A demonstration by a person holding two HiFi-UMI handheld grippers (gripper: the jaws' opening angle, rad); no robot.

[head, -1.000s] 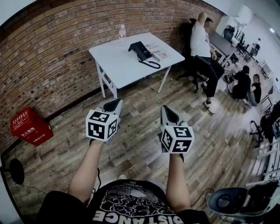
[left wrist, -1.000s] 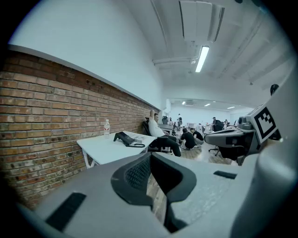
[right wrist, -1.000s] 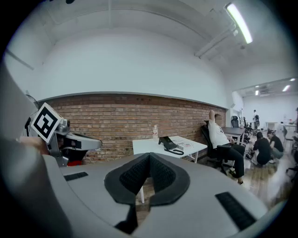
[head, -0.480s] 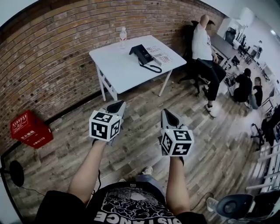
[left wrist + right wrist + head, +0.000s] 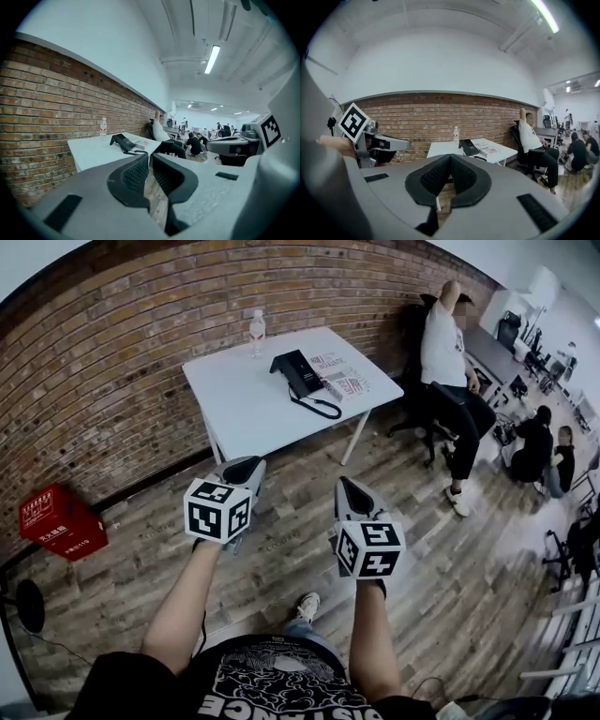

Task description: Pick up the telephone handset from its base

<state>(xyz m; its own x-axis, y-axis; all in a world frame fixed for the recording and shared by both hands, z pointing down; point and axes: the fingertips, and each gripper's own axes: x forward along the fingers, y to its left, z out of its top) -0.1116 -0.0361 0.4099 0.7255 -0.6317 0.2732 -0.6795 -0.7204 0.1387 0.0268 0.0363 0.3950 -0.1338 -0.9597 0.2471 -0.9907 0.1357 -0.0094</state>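
A black telephone (image 5: 298, 374) with its handset resting on the base sits on a white table (image 5: 244, 404) by the brick wall; its coiled cord (image 5: 319, 407) trails toward the table's front. The telephone also shows in the left gripper view (image 5: 123, 142) and the right gripper view (image 5: 468, 147). My left gripper (image 5: 242, 470) and right gripper (image 5: 349, 495) hang side by side over the wooden floor, well short of the table. Both are shut with nothing between their pads.
A clear water bottle (image 5: 257, 332) stands at the table's back edge, printed papers (image 5: 339, 376) lie right of the phone. A red box (image 5: 61, 519) sits on the floor at left. A person (image 5: 450, 362) sits on a chair right of the table; others sit farther right.
Both grippers and the head view have come closer to the table, which now looks larger. The jaws have stayed shut.
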